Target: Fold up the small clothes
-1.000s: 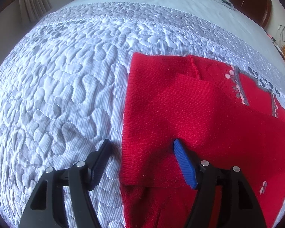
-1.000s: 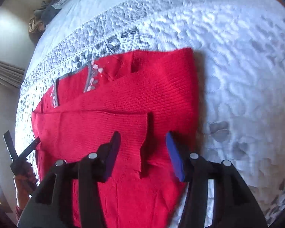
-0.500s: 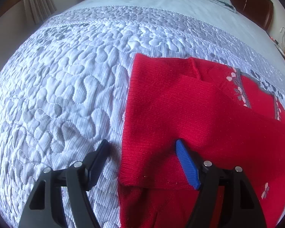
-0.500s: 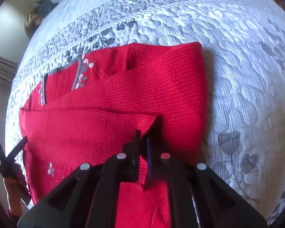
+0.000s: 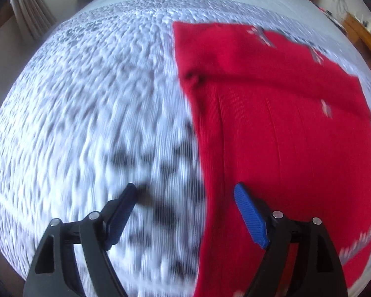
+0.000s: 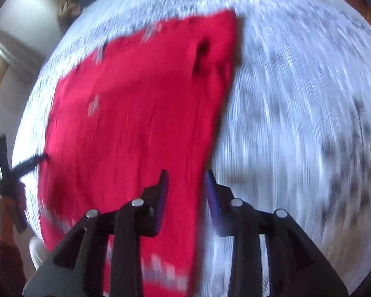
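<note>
Room: we are seeing a curtain at far left, wooden furniture at far right.
Surface: a grey-white quilted bedspread is blurring.
Red sweater: lying flat, sleeves folded in, on the bedspread.
Left gripper: jaws are opening wide, straddling the sweater's edge, gripping nothing.
Right gripper: jaws are opening above the sweater's other edge, empty.

My left tongs point steeply down with their jaws spreading wide, nothing pinched between them. My right tongs also point down, narrower, jaws parting. My left hand grips its handle.
</note>
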Available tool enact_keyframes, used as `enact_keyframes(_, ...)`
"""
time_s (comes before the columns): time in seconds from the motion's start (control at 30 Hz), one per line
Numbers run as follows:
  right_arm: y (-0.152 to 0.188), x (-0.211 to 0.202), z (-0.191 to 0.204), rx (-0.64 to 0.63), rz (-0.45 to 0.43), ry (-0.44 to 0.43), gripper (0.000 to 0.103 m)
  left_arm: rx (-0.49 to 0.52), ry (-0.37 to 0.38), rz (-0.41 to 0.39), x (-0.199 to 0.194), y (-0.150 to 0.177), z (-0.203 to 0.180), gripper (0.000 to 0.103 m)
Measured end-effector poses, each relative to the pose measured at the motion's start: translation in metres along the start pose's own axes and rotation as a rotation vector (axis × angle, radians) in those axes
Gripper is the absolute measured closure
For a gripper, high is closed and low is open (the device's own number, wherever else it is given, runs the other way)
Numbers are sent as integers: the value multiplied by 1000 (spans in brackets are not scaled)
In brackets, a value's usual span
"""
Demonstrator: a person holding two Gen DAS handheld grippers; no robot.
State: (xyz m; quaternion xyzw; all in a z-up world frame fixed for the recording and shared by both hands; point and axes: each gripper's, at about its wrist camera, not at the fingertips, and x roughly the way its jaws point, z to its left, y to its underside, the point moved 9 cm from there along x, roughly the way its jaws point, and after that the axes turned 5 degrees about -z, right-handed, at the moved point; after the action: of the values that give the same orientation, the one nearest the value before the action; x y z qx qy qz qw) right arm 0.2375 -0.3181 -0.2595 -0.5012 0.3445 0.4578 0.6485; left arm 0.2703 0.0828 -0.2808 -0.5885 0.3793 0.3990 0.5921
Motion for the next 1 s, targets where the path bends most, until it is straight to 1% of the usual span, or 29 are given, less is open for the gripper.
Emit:
enact_keyframes(0.03,26,-7,0,5,9,-1,71,-4,4,2,-6,12,1,21)
enact_keyframes(0.1,54,-16,-1,12,14,0,71,-9,20,1,-23,41,3,21)
enact_keyframes(0.17,87,-25,0,8,33,10,70,2,28,-6,-35,60,3,20)
enact_keyframes(0.27,113,-33,3,0,48,15,70,1,61,14,-46,85,-1,20)
enact_keyframes(0.4,131,-37,3,13,78,12,70,3,67,20,-60,111,-3,20)
enact_keyframes(0.53,144,-37,6,-10,91,40,69,-11,94,45,-66,127,-9,20)
enact_keyframes(0.6,150,-38,7,-2,94,29,68,-4,90,53,-68,134,-10,21)
enact_keyframes(0.77,163,-37,12,6,96,9,68,-2,112,74,-74,150,-15,22)
enact_keyframes(0.87,169,-38,12,8,101,-5,68,22,91,79,-77,160,-18,29)
enact_keyframes(0.9,172,-39,14,8,102,-8,69,21,96,80,-79,163,-19,34)
enact_keyframes(0.93,167,-37,15,7,103,-9,70,16,101,82,-80,166,-21,39)
enact_keyframes(0.97,168,-40,15,5,104,-10,72,7,112,88,-80,166,-21,42)
enact_keyframes(1.0,169,-40,15,5,106,-15,76,-1,113,89,-81,168,-21,47)
